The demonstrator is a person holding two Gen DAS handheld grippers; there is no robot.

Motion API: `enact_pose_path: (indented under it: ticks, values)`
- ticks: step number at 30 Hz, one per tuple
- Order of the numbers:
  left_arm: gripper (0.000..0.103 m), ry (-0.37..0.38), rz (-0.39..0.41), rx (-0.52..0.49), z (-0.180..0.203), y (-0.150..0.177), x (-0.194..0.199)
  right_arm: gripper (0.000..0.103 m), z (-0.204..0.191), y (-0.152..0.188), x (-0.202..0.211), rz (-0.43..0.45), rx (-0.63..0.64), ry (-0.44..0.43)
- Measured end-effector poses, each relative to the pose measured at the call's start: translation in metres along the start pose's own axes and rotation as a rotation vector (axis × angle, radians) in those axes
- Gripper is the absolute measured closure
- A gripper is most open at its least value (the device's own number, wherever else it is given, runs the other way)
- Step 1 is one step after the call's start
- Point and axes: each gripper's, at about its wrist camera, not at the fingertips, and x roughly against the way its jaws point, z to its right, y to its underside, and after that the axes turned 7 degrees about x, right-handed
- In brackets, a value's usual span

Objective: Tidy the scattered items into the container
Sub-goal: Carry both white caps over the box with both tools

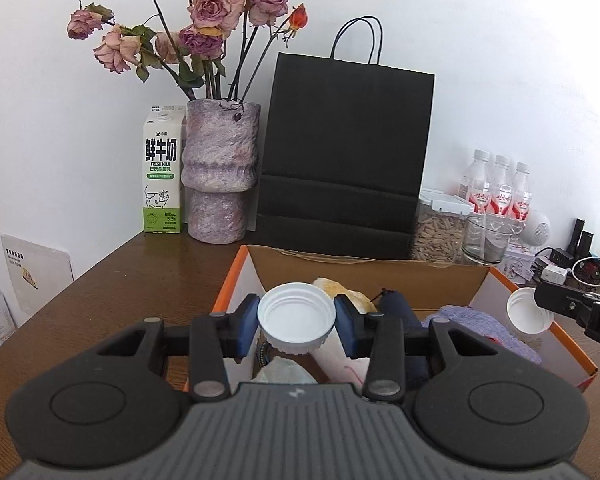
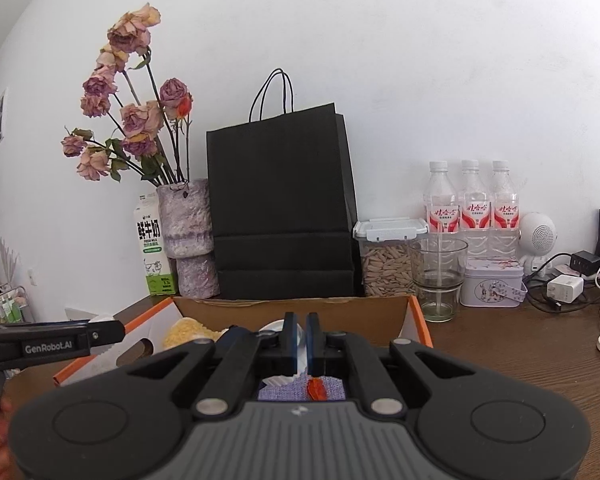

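Left gripper (image 1: 296, 322) is pinching a white cap (image 1: 296, 316) directly over the box (image 1: 236, 276), while right gripper (image 2: 299, 344), nearly shut, is pinching another cap's (image 2: 283, 380) rim.

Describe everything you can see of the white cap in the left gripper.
The white cap is a wide, round screw lid, plastic by its look, with thread ridges inside and a ribbed outer skirt. It is tilted so its open side faces the camera. The left gripper is shut on it, blue pads pressing opposite sides of the rim. It hangs above the open cardboard box, touching nothing else.
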Motion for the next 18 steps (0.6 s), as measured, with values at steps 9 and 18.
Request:
enact_pose_path:
  ticks: [9,18]
  values:
    - [0.062,0.022,-0.026,-0.042,-0.004,0.008,-0.026,0.1,0.006,0.018,-0.026,-0.05,-0.004,0.018]
    - [0.0,-0.004,0.1,-0.053,-0.003,0.014,-0.004,0.0,-0.007,0.019,-0.001,0.02,0.05,0.052]
